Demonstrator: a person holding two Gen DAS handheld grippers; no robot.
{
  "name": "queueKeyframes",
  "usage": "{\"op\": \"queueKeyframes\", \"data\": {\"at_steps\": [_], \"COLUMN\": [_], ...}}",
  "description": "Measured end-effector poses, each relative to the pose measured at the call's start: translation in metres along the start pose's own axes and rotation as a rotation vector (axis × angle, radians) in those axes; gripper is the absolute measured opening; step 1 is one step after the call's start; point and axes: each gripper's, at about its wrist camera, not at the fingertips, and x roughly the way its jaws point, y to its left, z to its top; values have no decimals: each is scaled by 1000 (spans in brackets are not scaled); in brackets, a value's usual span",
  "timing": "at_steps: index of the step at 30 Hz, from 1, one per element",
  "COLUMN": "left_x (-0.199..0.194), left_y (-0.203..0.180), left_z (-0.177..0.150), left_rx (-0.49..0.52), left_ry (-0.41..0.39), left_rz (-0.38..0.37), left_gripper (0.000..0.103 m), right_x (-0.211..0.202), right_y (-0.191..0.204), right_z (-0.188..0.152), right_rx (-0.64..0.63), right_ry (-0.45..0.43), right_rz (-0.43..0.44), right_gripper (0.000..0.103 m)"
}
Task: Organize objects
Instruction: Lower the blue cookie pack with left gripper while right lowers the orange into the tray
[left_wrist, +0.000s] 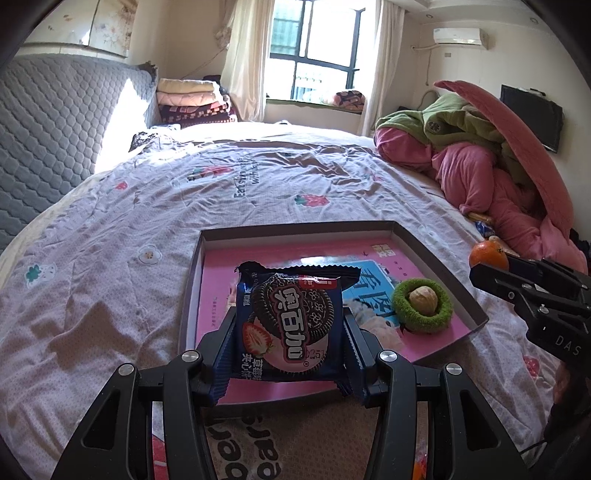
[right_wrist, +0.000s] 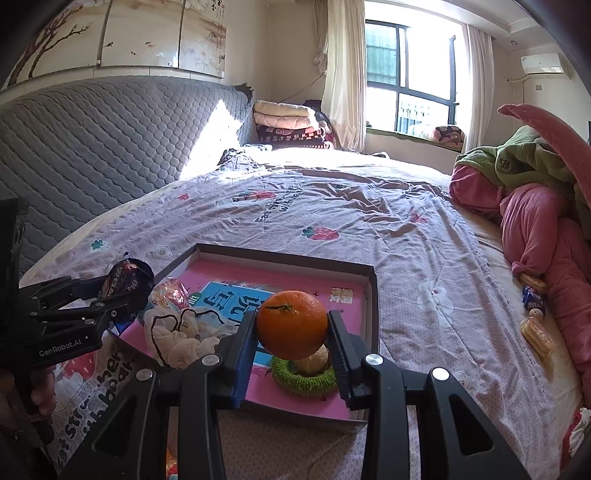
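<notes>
Left gripper (left_wrist: 290, 328) grasps cookie packet (left_wrist: 291, 325), right gripper (right_wrist: 291, 332) grasps orange (right_wrist: 291, 325), both over the near part of the tray (left_wrist: 295, 232). Placing step; next, probably lower and release onto bare pink floor, clear of green ring (left_wrist: 423, 306).

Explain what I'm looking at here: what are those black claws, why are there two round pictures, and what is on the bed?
There is no robot here. A person holds a two-finger gripper in each hand, and each carries a wide-angle camera looking along its fingers; that gives the two round pictures. The left gripper is closed on a blue cookie packet. The right gripper is closed on an orange. Both are held over a shallow box with a pink floor, which lies on the flowered bedspread. Inside the box sit a green fuzzy ring with a walnut in its middle and a pale cloth item.
</notes>
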Motion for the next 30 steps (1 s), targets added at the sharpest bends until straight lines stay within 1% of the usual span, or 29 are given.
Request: {"op": "queueKeyframes", "data": {"at_steps": [8,17,30], "left_x": [23,31,35], "left_y": [-14,-15,-22], "left_z": [-14,-12,-11], "left_rx": [37,38,46], "left_ry": [51,52,55], "left_rz": [-2,-15,-57], "left_gripper": [53,53,53], "right_x": [8,18,32], "right_y": [1,0,-4], "right_z": [-10,-18,-25], "right_rx": [5,13,28], "right_ry": [38,76,126], "right_rz": [15,15,17], "right_gripper": [38,38,38]}}
